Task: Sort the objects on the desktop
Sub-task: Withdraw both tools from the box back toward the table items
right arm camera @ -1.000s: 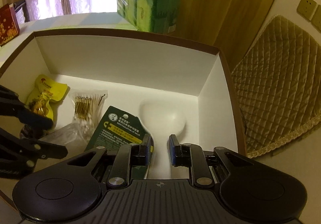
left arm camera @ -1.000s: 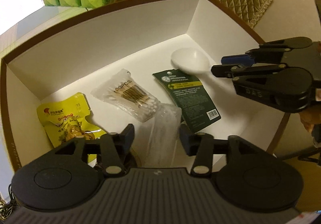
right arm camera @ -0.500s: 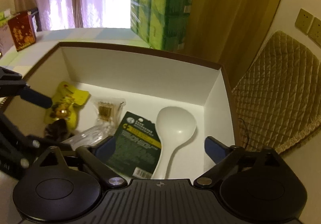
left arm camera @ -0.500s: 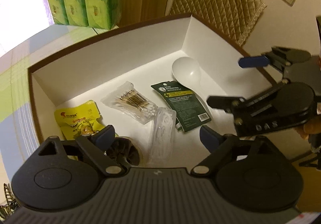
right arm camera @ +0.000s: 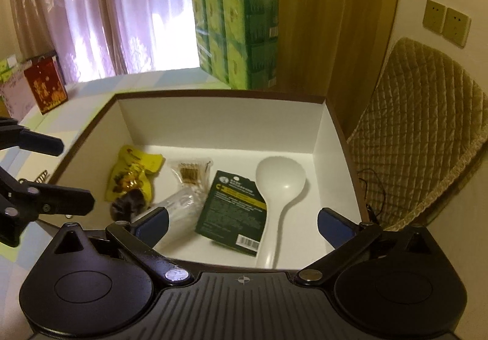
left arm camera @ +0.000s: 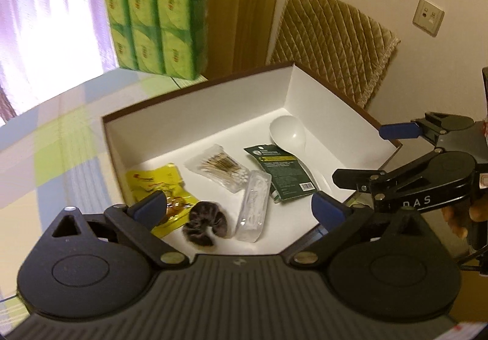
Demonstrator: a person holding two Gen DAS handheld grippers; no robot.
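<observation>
Both hand-held grippers are hovering above a white-lined box (left arm camera: 195,114), fingers spread wide, gripping nothing. The left gripper (left arm camera: 238,209) is hanging over the box's near-left part; the right gripper (right arm camera: 244,224) is hanging over its near-right edge. Lying on the box floor are a yellow snack pouch (left arm camera: 158,184), a bag of cotton swabs (left arm camera: 219,166), a clear plastic case (left arm camera: 253,205), a dark green packet (right arm camera: 235,212) and a white spoon (right arm camera: 280,184). Only the left wrist view is showing the dark scrunchie (left arm camera: 204,224) clearly. Only the right wrist view is showing a red box (right arm camera: 45,87) on the table.
</observation>
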